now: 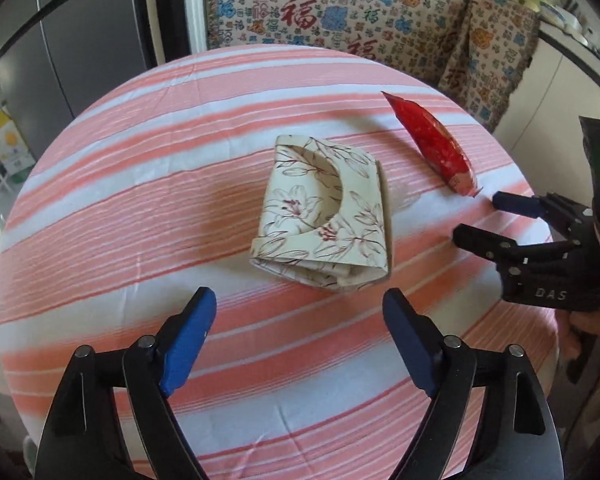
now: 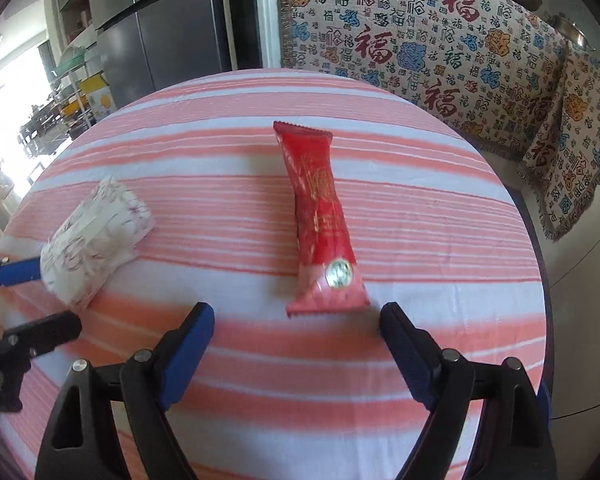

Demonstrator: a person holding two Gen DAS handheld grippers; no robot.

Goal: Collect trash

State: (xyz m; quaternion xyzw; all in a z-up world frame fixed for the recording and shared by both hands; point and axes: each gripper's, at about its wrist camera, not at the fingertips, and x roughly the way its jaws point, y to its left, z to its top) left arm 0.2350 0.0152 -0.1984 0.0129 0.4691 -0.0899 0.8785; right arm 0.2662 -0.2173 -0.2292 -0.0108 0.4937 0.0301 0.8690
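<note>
My left tool (image 1: 299, 322) hung released above the striped table (image 1: 140, 216), its blue pads spread wide just short of a folded floral paper bag (image 1: 324, 216) lying near the middle. My right tool (image 2: 297, 332) was likewise released, nothing between its pads, poised just short of the near end of a red snack wrapper (image 2: 322, 224) that lay lengthwise on the cloth, well apart from the bag. From the left wrist view the wrapper sat to the right, its near tip close to the right tool. A patterned blanket (image 2: 420, 40) draped the seat behind.
</note>
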